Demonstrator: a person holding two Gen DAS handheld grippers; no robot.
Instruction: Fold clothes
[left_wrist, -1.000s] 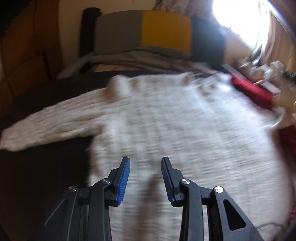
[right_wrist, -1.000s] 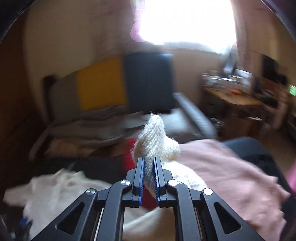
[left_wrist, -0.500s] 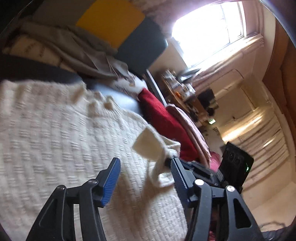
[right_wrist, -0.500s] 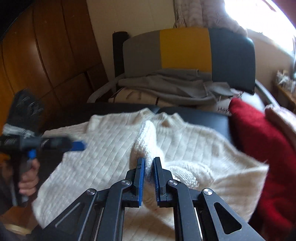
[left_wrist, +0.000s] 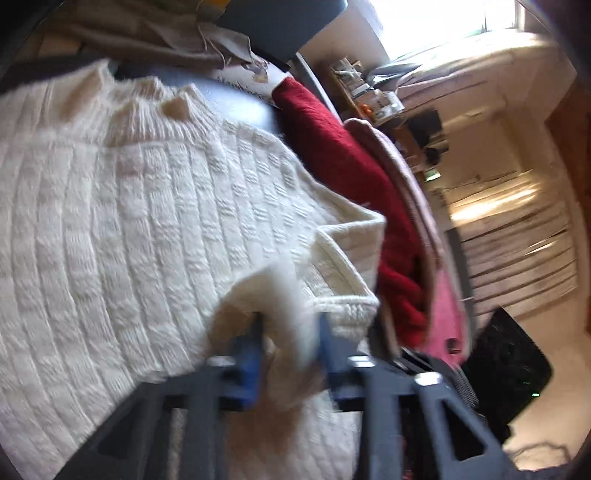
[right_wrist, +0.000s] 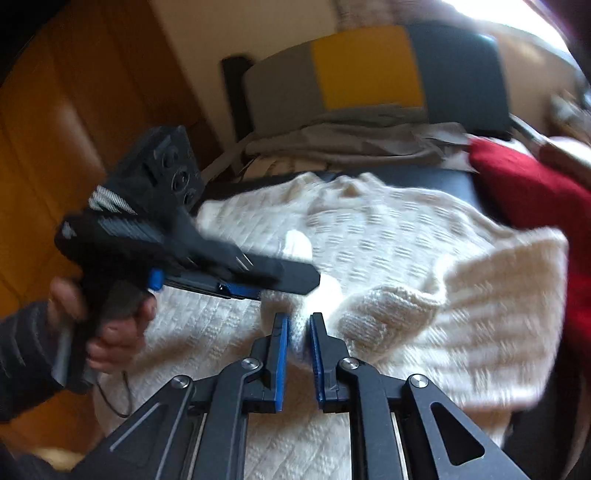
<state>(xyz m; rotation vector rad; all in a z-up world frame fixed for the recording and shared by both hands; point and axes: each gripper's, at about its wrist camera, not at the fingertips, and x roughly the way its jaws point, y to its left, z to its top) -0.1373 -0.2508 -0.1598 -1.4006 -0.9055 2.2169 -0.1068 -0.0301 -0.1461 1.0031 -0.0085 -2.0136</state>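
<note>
A cream knitted sweater (left_wrist: 129, 229) lies spread on a dark seat, and it also shows in the right wrist view (right_wrist: 369, 236). Its right sleeve is folded in over the body, the cuff (left_wrist: 291, 295) raised. My left gripper (left_wrist: 290, 332) has its blurred jaws on either side of the cuff; whether they pinch it is unclear. In the right wrist view the left gripper (right_wrist: 291, 284) comes in from the left, touching the cuff (right_wrist: 314, 295). My right gripper (right_wrist: 298, 325) has its jaws slightly parted with the cuff between them.
A red garment (left_wrist: 351, 166) and a pink one (left_wrist: 413, 184) lie right of the sweater. Grey clothes (right_wrist: 351, 136) are piled against a grey, yellow and dark backrest (right_wrist: 369, 66). Wooden panels (right_wrist: 55, 129) stand at the left. A cluttered desk (left_wrist: 373, 99) is beyond.
My right gripper carried the sleeve cuff in over the sweater body and its jaws parted slightly. My left gripper swung right and closed in around the same cuff.
</note>
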